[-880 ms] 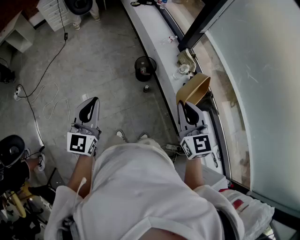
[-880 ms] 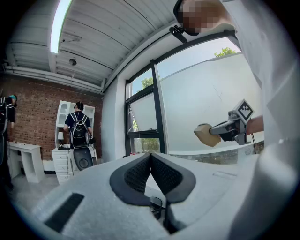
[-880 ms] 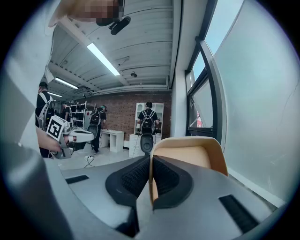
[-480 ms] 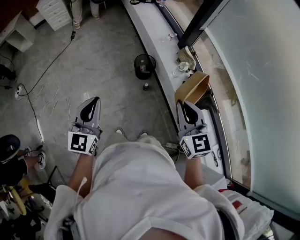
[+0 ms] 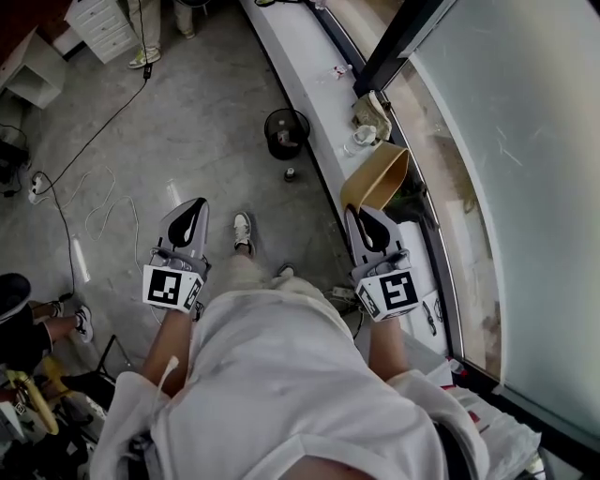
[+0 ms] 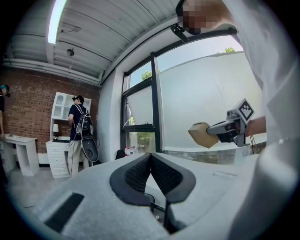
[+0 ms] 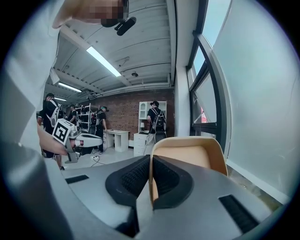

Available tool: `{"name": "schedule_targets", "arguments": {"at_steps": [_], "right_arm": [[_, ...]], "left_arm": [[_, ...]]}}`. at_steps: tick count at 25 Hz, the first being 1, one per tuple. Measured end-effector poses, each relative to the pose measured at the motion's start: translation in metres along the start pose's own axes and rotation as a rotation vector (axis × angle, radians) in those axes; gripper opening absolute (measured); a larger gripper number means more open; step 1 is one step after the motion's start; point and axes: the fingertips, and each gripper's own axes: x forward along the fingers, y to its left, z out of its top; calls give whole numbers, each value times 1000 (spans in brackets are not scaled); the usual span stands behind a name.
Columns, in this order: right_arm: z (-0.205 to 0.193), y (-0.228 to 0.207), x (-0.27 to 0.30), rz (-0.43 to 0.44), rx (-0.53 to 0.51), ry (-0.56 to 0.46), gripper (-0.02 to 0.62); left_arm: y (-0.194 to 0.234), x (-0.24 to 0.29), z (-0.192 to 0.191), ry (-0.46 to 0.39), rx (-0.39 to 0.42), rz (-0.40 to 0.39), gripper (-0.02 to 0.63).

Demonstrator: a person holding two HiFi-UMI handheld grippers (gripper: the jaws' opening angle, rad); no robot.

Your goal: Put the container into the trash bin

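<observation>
A tan cardboard container (image 5: pixel 380 177) is pinched by its wall in my right gripper (image 5: pixel 364 214), held out in the air beside the white window ledge (image 5: pixel 309 66). In the right gripper view the container's (image 7: pixel 187 152) wall stands between the dark pads (image 7: pixel 133 176), which are closed on it. My left gripper (image 5: pixel 190 208) is shut with nothing in it, held level over the floor; its pads (image 6: pixel 140 171) meet at the tips. The black trash bin (image 5: pixel 286 132) stands on the floor ahead by the ledge, some way beyond both grippers.
Crumpled paper and small cups (image 5: pixel 367 120) lie on the ledge. A small bottle (image 5: pixel 291 174) stands by the bin. Cables (image 5: pixel 70 178) trail across the grey floor. White drawers (image 5: pixel 98 19) and people (image 7: pixel 154 122) stand at the far end. The glass window (image 5: pixel 506 141) runs along the right.
The view has advanced a little toward the bin. A foot has stepped forward between the grippers. Both grippers keep their hold and pose.
</observation>
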Motion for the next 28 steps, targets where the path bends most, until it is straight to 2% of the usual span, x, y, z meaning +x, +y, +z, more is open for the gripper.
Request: {"name": "schedule_targets", "arguments": {"at_steps": [7,13,17,23,28], "right_arm": [[-14,-28,75,-40,43,83,17],[6,-56,176,-62,46,141,17],[21,-65,228,-81,40,149,17],[31,-77,267,-88,11,164,17],[25,-106,280,-67,25,166,17]], "left_arm": [[53,71,-31,32,-58,-46,17],[131,144,-39,45,-92,-107,16],[166,178,-45,54,-126,-156,17],[183,220,-44,54,-124,-225,16],[180,257,-32,35,-102,-221,17]]}}
